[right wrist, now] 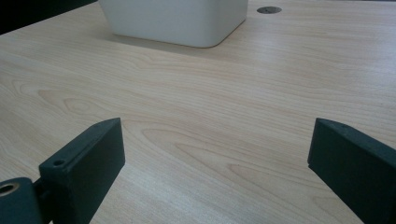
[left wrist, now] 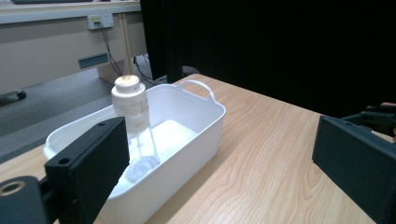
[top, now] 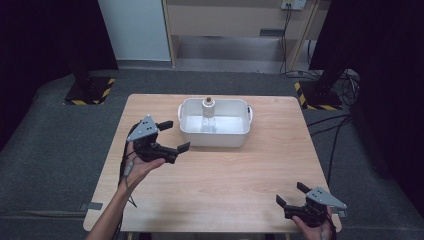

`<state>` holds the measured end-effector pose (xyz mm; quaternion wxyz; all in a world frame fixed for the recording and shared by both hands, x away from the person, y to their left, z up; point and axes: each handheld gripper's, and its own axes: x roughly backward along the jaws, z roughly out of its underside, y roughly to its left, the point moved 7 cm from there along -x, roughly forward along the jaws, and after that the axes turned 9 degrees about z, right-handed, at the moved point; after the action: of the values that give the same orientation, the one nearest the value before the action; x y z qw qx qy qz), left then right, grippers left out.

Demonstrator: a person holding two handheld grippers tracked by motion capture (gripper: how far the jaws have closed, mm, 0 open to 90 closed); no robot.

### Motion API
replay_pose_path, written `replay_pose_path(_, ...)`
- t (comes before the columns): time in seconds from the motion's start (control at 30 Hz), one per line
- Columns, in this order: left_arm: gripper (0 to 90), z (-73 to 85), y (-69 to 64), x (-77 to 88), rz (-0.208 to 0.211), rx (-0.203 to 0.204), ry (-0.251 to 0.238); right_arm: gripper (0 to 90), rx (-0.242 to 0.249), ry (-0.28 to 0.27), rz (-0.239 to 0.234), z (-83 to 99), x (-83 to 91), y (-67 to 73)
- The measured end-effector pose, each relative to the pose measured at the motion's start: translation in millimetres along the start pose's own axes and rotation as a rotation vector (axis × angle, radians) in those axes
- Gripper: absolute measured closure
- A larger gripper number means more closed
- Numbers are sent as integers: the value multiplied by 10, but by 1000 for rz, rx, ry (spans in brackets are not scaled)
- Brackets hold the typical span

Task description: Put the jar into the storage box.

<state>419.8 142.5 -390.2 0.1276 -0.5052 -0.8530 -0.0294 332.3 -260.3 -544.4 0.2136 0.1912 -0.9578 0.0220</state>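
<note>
A white tub (top: 215,138) with side handles stands on the far half of the wooden table (top: 215,185). Inside it a clear bottle (top: 208,114) with a white wrap and a cork-coloured cap stands upright. My left gripper (top: 175,136) hovers just left of the tub, open, jaws empty. In the left gripper view the bottle (left wrist: 133,121) and the tub (left wrist: 205,121) lie close ahead. My right gripper (top: 291,194) rests near the front right corner, open and empty. The right gripper view has the tub (right wrist: 177,21) farther off.
The table stands on grey carpet. Behind it are a wooden cabinet (top: 235,25), black stand bases with yellow-striped edges (top: 90,92), and cables (top: 345,120) on the floor at the right. A small round hole (right wrist: 269,10) sits in the tabletop beside the tub.
</note>
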Motion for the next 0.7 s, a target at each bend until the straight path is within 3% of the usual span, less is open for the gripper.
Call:
replay_pose_path(0.37,18,461,60,381,-59,81,-22,41,6,-1,2,-3,3,2)
replay_pose_path(0.57,16,639,85,512,-95,97,-26,40,6,0,3,-2,1,2)
replay_pose_path(0.7,16,778,124,600,-120,131,-34,40,7,2,1,-2,-1,13)
